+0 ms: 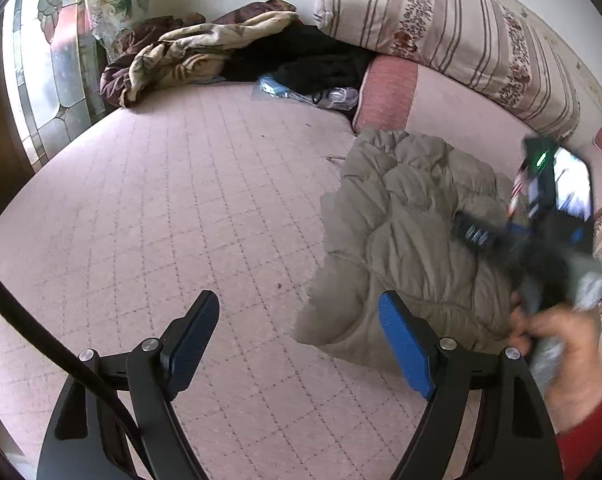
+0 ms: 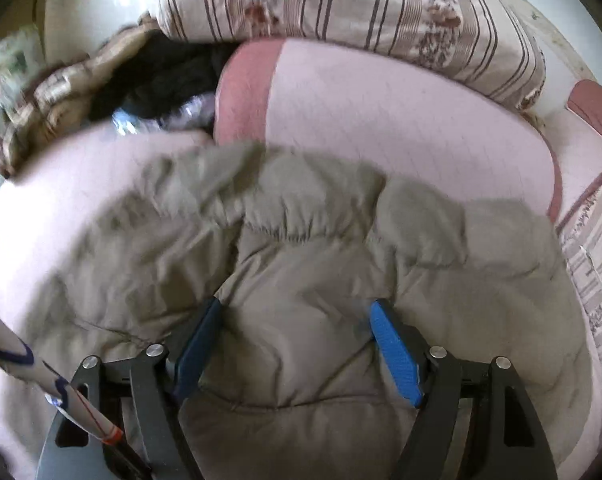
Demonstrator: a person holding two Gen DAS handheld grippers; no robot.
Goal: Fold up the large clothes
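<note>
A khaki padded jacket [image 1: 413, 236] lies bunched on the pink quilted bed, at the right of the left wrist view. It fills the middle of the right wrist view [image 2: 321, 264]. My left gripper [image 1: 299, 300] is open and empty above the bed, left of the jacket's near edge. My right gripper [image 2: 295, 308] is open, its fingers spread low over the jacket's folds, gripping nothing. In the left wrist view the right gripper's blurred body [image 1: 541, 232] hovers over the jacket, held by a hand in a red sleeve.
Pink pillows [image 1: 441, 104] and a striped duvet [image 1: 441, 20] lie along the headboard side. A brown-and-beige blanket [image 1: 181, 52], black clothes [image 1: 313, 60] and plastic bags [image 1: 301, 92] are piled at the far end. A stained-glass door [image 1: 53, 60] stands left.
</note>
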